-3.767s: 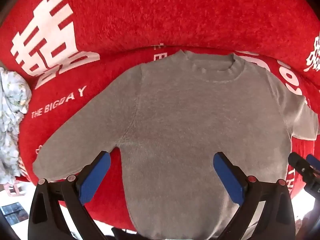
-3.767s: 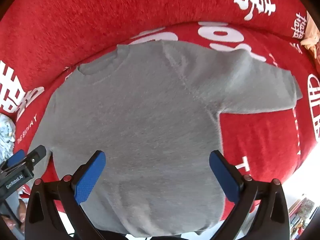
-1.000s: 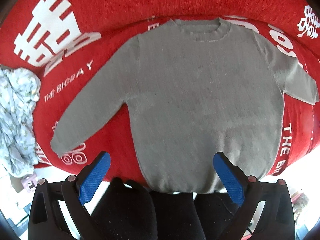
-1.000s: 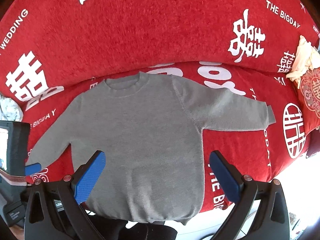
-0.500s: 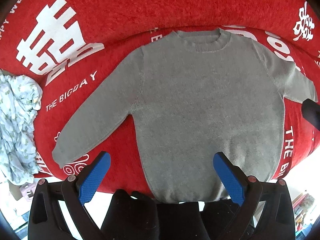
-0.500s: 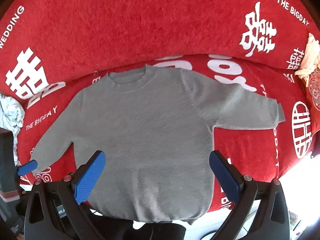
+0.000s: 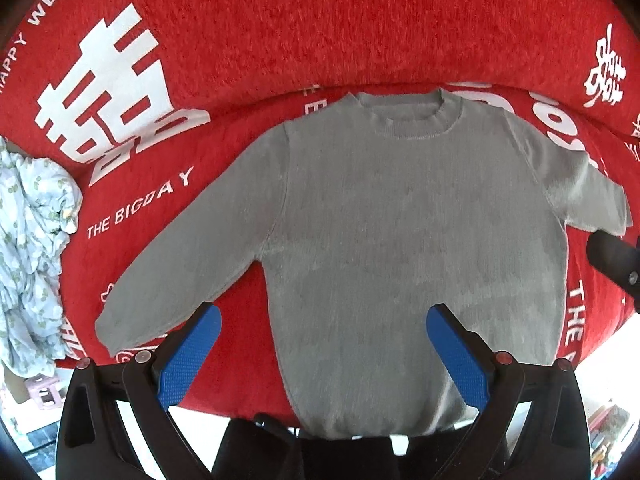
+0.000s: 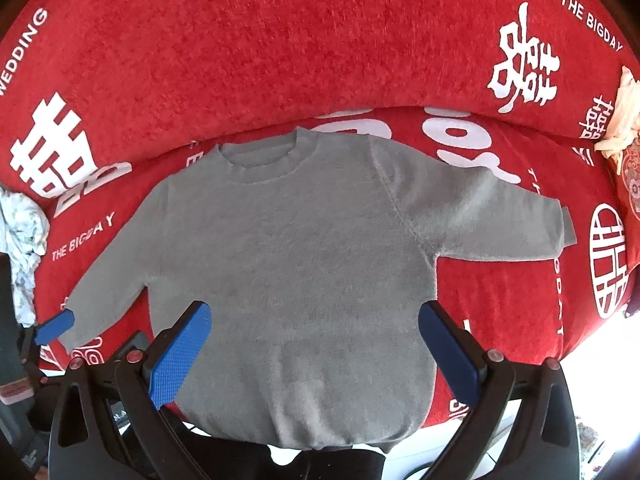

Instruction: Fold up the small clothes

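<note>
Sweater: I see a small grey knit sweater (image 7: 400, 240) spread flat, front up, on a red sofa cover (image 7: 280, 40). Collar at 12 o'clock, hem at 6, hanging just over the seat's front edge.
Why laid so: flat and face-up w/ both sleeves out, which I judge is the start position for folding. No fold made yet.
Left sleeve: the sleeve (image 7: 180, 264) runs out toward 8 o'clock, cuff near the seat edge. In the right wrist view, a blue pad of the left tongs (image 8: 54, 326) sits just beside that cuff; I can't tell if it touches.
Right sleeve: the sleeve (image 8: 492, 216) runs toward 3 o'clock, cuff lying flat on the cover.
Left tongs: the tongs (image 7: 320, 360) are spread wide, nothing between the pads, hovering above the hem area.
Right tongs: the tongs (image 8: 316, 360) are likewise wide apart and empty, over the lower body of the sweater.
Materials: sweater looks soft, fuzzy, fine-ribbed at collar and hem; limp, likely to drape if lifted. Cover is plush red pile w/ white printed characters and "THE BIGDAY" lettering.
Also in frame: a crumpled pale floral cloth (image 7: 28, 260) at 9 o'clock, well apart from the sweater body.
Next, my read: sleeves go in first, prob. the left cuff.
</note>
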